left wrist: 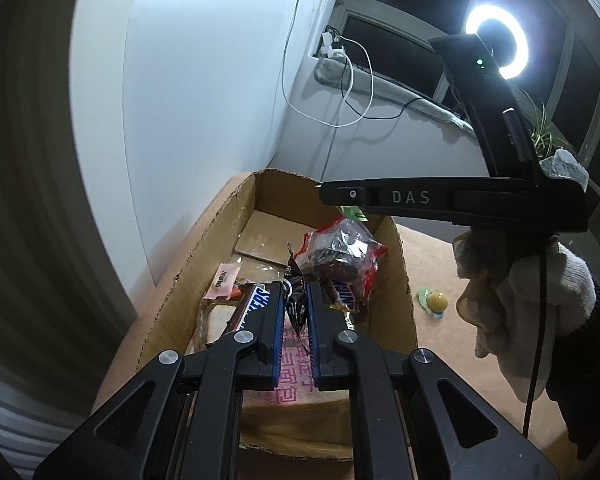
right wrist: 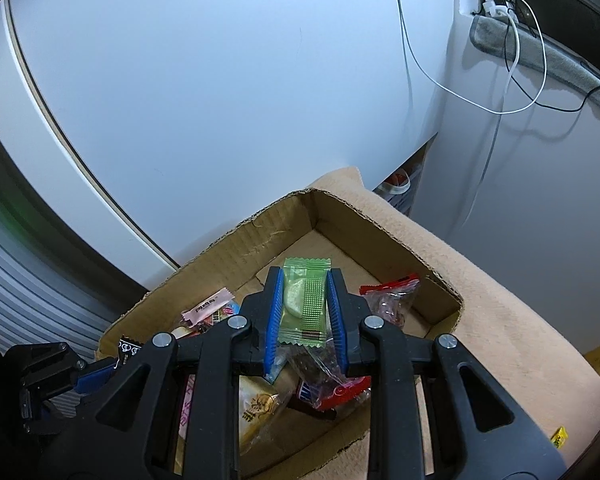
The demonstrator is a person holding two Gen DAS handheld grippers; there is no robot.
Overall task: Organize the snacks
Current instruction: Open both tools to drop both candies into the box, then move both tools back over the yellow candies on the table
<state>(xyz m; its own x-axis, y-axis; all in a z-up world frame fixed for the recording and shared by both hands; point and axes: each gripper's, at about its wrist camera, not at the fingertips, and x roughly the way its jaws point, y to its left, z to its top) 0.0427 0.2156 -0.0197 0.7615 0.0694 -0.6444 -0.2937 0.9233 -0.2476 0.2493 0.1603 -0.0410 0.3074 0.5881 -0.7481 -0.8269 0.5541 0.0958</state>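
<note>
Corrugated cardboard box (right wrist: 284, 224) below: right claw (right wrist: 302, 280) pinches a ribbed green sachet (right wrist: 306, 304); left claw (left wrist: 294, 296) clamps a crinkly black foil wrapper (left wrist: 296, 304).

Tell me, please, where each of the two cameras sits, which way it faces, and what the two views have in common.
Left wrist: sits on the left gripper, facing forward and down into the cardboard box; its pads pinch a dark wrapper. The right gripper and a gloved hand show on the right.
Right wrist: sits on the right gripper, facing down into the same box; it holds a green packet. Part of the left gripper shows at lower left.
Shared: the box, the red-edged clear bag, the pink packet.
</note>
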